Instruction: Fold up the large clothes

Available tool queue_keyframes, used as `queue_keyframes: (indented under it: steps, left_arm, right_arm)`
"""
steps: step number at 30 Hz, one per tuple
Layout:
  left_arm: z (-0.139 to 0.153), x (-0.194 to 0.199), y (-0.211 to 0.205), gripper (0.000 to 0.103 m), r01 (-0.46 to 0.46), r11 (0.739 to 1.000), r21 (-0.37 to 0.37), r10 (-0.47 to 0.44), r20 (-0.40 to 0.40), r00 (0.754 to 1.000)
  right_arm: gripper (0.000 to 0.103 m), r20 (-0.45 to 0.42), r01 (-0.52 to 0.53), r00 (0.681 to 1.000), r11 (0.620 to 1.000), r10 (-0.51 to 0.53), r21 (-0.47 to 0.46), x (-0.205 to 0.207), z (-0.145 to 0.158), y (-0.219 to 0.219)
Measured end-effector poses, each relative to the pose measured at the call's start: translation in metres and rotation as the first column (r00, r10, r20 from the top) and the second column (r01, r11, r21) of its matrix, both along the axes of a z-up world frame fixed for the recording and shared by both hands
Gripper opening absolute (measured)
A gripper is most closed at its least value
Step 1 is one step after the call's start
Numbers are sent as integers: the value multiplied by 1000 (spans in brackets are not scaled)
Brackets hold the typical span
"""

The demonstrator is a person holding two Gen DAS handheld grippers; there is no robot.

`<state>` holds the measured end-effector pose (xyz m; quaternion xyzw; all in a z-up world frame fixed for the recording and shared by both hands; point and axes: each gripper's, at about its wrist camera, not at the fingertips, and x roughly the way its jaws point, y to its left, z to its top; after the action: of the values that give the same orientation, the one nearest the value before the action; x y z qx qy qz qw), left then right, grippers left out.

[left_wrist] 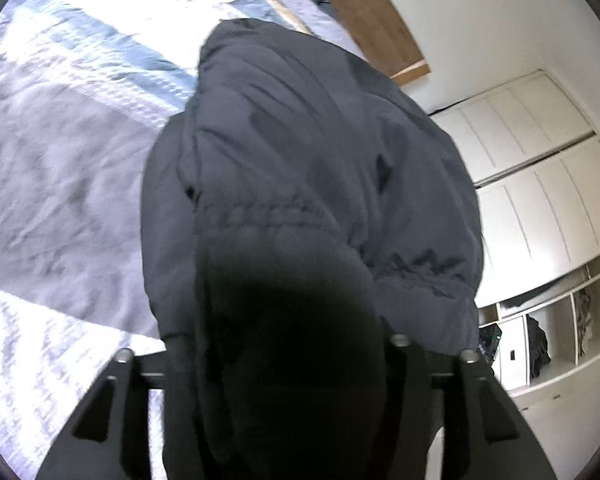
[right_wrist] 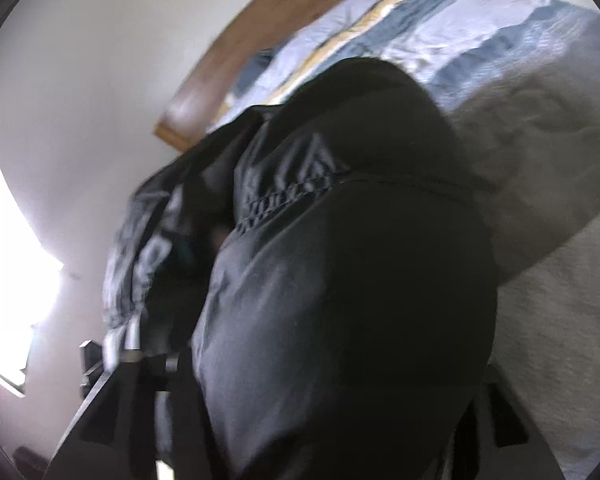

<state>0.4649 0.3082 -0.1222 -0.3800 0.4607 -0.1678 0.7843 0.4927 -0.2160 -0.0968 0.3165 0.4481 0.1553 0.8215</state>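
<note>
A large dark padded jacket (left_wrist: 308, 168) fills the middle of the left wrist view and hangs above the bed. My left gripper (left_wrist: 288, 360) is shut on the jacket; the cloth bunches between its jaws and hides the fingertips. The same jacket (right_wrist: 340, 280) fills the right wrist view, with a stitched seam across it. My right gripper (right_wrist: 324, 380) is shut on the jacket too, and the cloth covers its fingers. The right wrist view is blurred.
A bed with a white, blue and yellow striped quilt (left_wrist: 68, 128) lies below; it also shows in the right wrist view (right_wrist: 440, 32). A wooden headboard (left_wrist: 364, 8) meets a white wall. White wardrobe doors (left_wrist: 532, 168) and open shelves (left_wrist: 540, 340) stand at right.
</note>
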Motion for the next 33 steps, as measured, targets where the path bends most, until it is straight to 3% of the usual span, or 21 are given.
queue_keyframes:
  steps: [1,3,4,7,14,17,20,23,25,26,29,33]
  left_arm:
    - [1,-3,4,57,-3,1000,15,3,-10,1000]
    - [8,1,21,59,-27,999,24,27,-5,1000]
    - [12,-5,30,60,-41,999,10,41,2,999]
    - [27,-28,55,62,-86,996,7,86,12,996]
    - [88,-66,72,66,-246,964,105,242,48,969]
    - [115,-93,62,67,-260,947,188,252,67,965]
    - [139,-121,17,67,-254,928,272,238,90,967]
    - [144,-159,-20,67,-274,894,353,247,119,962]
    - [146,-181,-41,67,-283,860,424,250,134,959]
    - [148,-195,-54,67,-286,830,479,246,147,958]
    - [153,-224,-81,67,-293,776,559,228,184,956]
    - [165,-262,-114,67,-293,747,596,199,220,955]
  right_arm:
    - [75,-10,9,1000,1000,-9,-12,0,0,0]
    - [100,-17,42,999,999,-43,-34,-3,5,-16]
    - [103,-11,62,998,996,-63,-57,-4,4,-30]
    - [103,12,126,992,988,-125,-88,-26,17,-54]
    - [103,44,184,983,960,-179,-209,-76,63,-79]
    - [103,52,174,985,951,-166,-255,-102,77,-69]
    - [103,54,143,990,938,-133,-314,-132,88,-48]
    - [103,64,118,993,934,-103,-338,-160,101,-26]
    - [103,76,104,994,926,-82,-362,-181,106,-10]
    - [103,85,98,994,919,-71,-382,-194,111,-2]
    - [103,109,80,993,898,-37,-432,-222,117,20]
    - [103,142,79,990,880,-13,-468,-262,132,41]
